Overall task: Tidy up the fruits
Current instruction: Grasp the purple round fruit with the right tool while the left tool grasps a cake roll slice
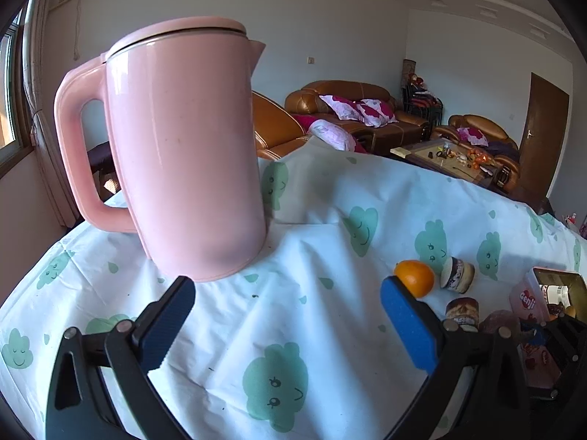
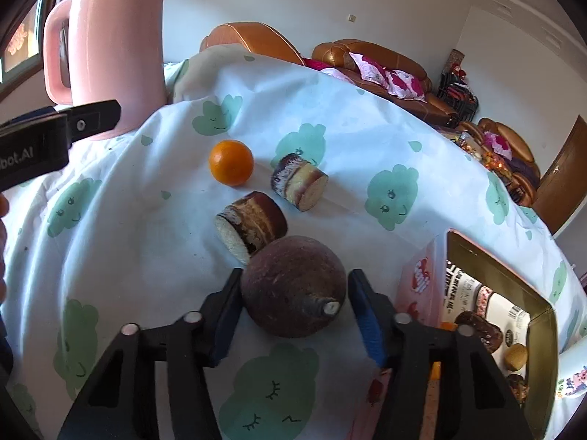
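A round dark purple-brown fruit point(image 2: 293, 286) with a cut stem lies on the cloth between the fingers of my right gripper point(image 2: 295, 293), which is open around it with small gaps on both sides. An orange point(image 2: 231, 162) lies further off; it also shows in the left wrist view point(image 1: 415, 278). Two layered cake rolls point(image 2: 299, 181) point(image 2: 253, 225) lie on their sides between them. My left gripper point(image 1: 288, 293) is open and empty, facing the pink kettle point(image 1: 183, 146). The purple fruit point(image 1: 497, 324) shows partly in the left wrist view.
A white tablecloth point(image 2: 128, 242) with green cloud prints covers the table. A gold-rimmed box point(image 2: 495, 315) with snacks and a pink packet point(image 2: 422, 278) sit at the right. The kettle point(image 2: 110, 47) stands at the far left. The left gripper's body point(image 2: 47, 143) reaches in from the left.
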Demonstrator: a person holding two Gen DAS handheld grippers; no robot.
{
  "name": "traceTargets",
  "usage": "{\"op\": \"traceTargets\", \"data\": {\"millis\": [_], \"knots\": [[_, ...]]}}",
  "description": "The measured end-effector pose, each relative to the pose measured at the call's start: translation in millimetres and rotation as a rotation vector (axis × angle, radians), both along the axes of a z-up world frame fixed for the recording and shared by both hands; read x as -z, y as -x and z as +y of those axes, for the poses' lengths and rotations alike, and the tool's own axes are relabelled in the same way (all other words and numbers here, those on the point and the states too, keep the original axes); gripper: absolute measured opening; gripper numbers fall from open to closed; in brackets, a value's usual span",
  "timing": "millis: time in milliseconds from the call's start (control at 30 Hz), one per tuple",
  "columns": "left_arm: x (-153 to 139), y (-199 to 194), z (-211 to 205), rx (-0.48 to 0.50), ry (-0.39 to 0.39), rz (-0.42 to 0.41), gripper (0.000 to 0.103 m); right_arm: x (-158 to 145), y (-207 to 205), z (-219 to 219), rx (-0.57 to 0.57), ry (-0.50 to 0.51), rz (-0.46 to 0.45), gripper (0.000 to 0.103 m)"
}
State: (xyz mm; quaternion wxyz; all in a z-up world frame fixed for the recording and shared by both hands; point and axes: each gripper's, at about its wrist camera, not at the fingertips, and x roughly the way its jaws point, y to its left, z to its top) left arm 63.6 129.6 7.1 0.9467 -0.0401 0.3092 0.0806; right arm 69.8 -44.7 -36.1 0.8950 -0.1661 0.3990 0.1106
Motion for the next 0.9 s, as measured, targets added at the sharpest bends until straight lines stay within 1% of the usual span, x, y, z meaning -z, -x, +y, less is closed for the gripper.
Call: {"op": "traceTargets", "data": {"millis": [67, 133, 233, 333, 467, 567, 700, 733, 767, 800, 833, 900], "knots": [[1, 0, 1, 0.003, 0.003, -0.002, 0.103, 0, 6, 3, 0.006, 0.025, -0.021, 0.054], [3, 0, -1, 0.011, 0.001, -0.003, 0.103, -6, 17, 5, 0.001, 0.019, -0.068, 0.054], [2, 2, -5, 0.054, 0.011, -0.022, 0.102, -25, 39, -4, 0.016, -0.086, -0.18, 0.054], [1, 4, -13, 0.116, 0.035, -0.047, 0.102, -37, 58, -19, 0.069, -0.151, -0.263, 0.054], [5, 5, -33, 0.241, 0.076, -0.031, 0.102, -50, 73, -42, 0.137, -0.168, -0.34, 0.054], [6, 3, -58, 0.323, 0.054, 0.0, 0.102, -57, 78, -57, 0.174, -0.184, -0.38, 0.054], [8, -6, -94, 0.406, -0.012, 0.068, 0.092, -65, 78, -74, 0.218, -0.229, -0.399, 0.054], [10, -11, -103, 0.418, -0.03, 0.09, 0.091, -66, 78, -77, 0.226, -0.238, -0.4, 0.054], [13, -16, -110, 0.424, -0.04, 0.112, 0.087, -66, 77, -80, 0.233, -0.246, -0.398, 0.054], [17, -22, -115, 0.429, -0.039, 0.14, 0.081, -66, 76, -82, 0.238, -0.253, -0.393, 0.054], [22, -28, -119, 0.433, -0.029, 0.175, 0.077, -66, 76, -84, 0.241, -0.258, -0.389, 0.054], [31, -37, -122, 0.436, 0.009, 0.236, 0.062, -65, 77, -87, 0.246, -0.264, -0.386, 0.054]]}}
